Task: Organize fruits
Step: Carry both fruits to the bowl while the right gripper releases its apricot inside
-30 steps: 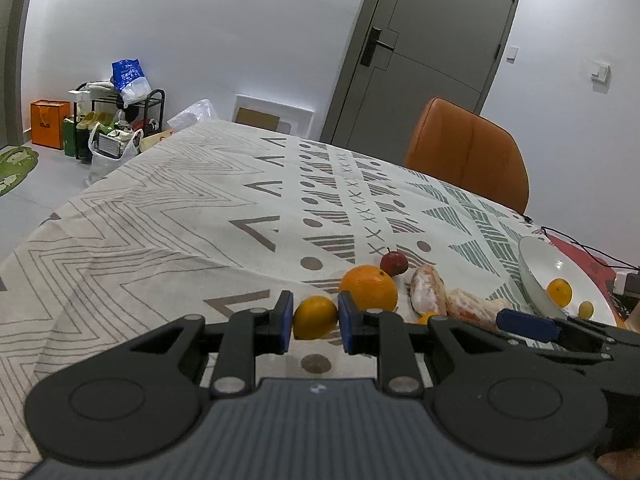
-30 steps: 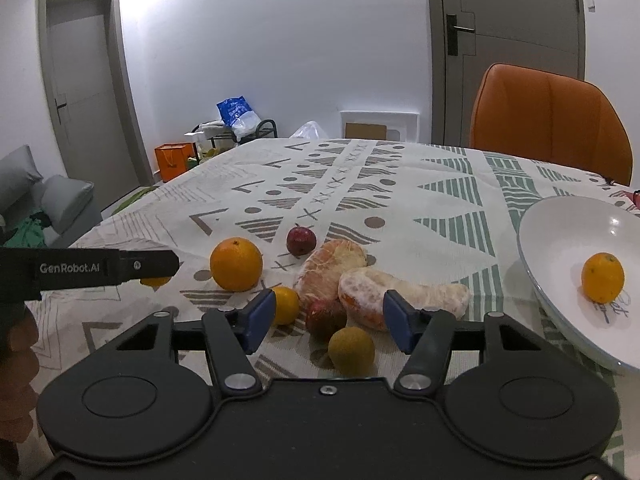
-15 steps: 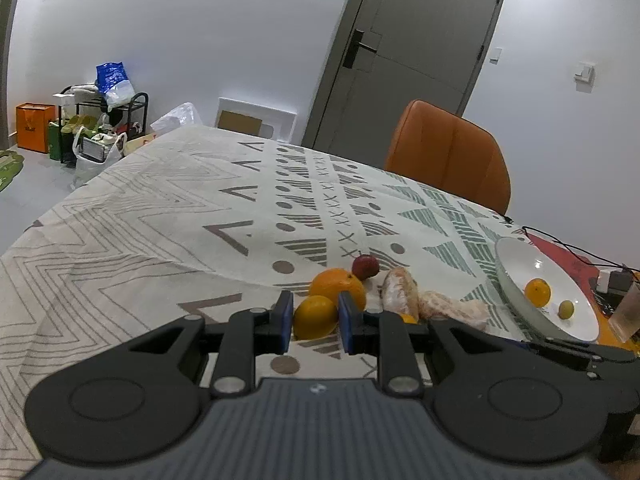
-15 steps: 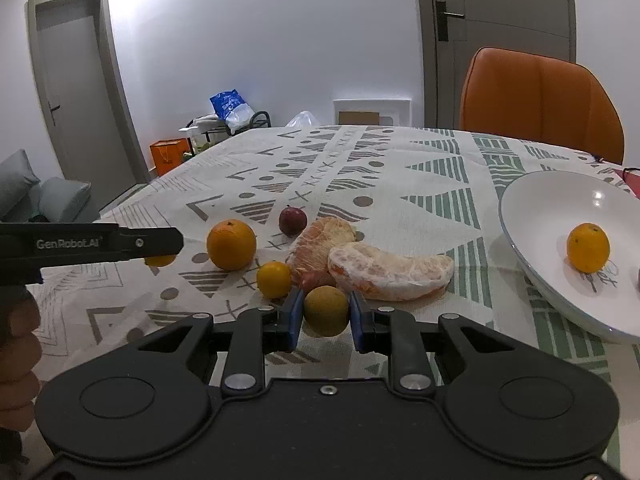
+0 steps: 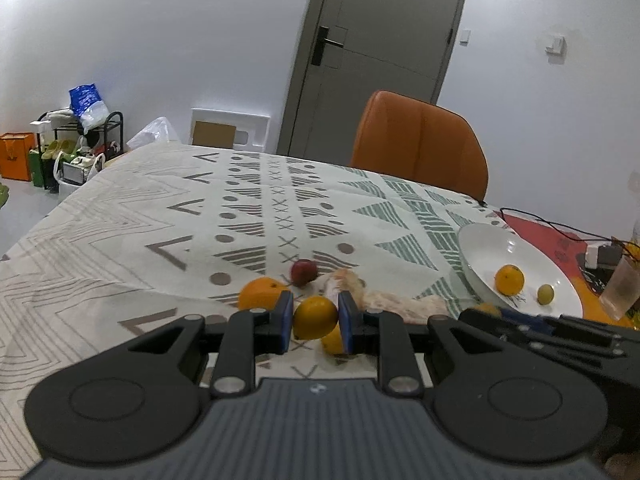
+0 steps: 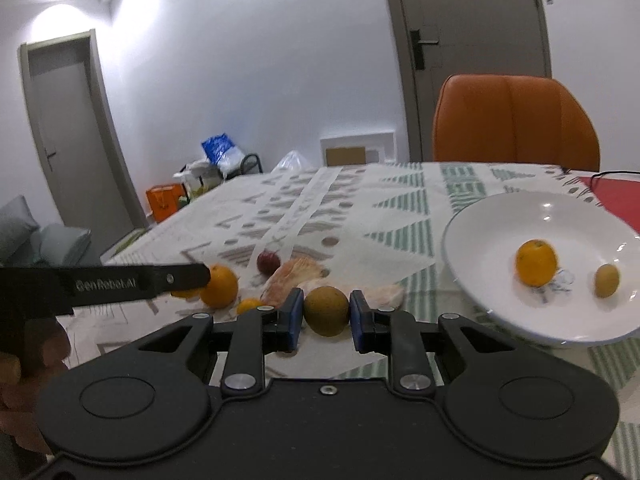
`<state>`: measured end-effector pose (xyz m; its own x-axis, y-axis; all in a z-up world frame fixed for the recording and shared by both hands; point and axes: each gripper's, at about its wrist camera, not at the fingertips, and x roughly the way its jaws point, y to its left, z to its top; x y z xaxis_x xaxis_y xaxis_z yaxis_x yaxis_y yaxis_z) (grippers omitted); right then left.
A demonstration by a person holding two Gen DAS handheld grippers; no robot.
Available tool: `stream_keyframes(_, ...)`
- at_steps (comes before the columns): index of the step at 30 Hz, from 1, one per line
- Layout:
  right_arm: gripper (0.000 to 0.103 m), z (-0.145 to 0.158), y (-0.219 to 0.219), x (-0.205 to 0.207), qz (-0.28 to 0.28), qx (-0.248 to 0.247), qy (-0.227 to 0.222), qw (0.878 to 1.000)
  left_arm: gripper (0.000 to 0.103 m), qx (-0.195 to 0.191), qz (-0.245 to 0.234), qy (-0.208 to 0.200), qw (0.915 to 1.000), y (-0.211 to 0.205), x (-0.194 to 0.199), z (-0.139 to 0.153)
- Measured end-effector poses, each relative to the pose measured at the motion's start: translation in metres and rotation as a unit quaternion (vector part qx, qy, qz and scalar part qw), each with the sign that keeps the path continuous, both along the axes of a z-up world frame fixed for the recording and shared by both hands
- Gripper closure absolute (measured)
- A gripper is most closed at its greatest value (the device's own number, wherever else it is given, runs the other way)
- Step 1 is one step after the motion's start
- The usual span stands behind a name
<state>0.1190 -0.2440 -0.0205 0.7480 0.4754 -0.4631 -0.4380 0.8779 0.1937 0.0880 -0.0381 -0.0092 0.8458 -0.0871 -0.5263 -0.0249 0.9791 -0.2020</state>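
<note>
My left gripper (image 5: pixel 315 318) is shut on a small yellow-orange citrus (image 5: pixel 315 317), held above the patterned tablecloth. My right gripper (image 6: pixel 326 312) is shut on a brownish-green round fruit (image 6: pixel 326 310), lifted off the table. On the cloth lie a large orange (image 5: pixel 260 294), a dark red fruit (image 5: pixel 303 272), peeled pomelo pieces (image 5: pixel 394 304) and another small citrus (image 5: pixel 332 342). The white bowl (image 6: pixel 500 220) at the right holds an orange (image 6: pixel 536 263) and a small green-yellow fruit (image 6: pixel 607 280).
An orange chair (image 5: pixel 420 144) stands at the table's far side. A red mat with cables (image 5: pixel 560 236) and a glass (image 5: pixel 622 288) lie right of the bowl. The left gripper's side (image 6: pixel 120 282) shows at the right wrist view's left.
The right gripper closed on the brownish-green fruit and lifted it toward the bowl. The left gripper, still holding its citrus, rose and moved right.
</note>
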Motion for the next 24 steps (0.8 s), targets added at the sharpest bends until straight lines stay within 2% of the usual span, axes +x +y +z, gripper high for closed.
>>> stream_keyframes(12, 0.080, 0.001, -0.044, 0.003, -0.050, 0.029, -0.008, 0.998, 0.081, 0.022, -0.033, -0.004, 0.9992, -0.039, 0.010, 0.004)
stream_keyframes(24, 0.080, -0.005, -0.070, 0.008, -0.079, 0.045, -0.007, 0.996, 0.081, 0.037, -0.053, -0.006, 0.9979, -0.062, 0.020, 0.008)
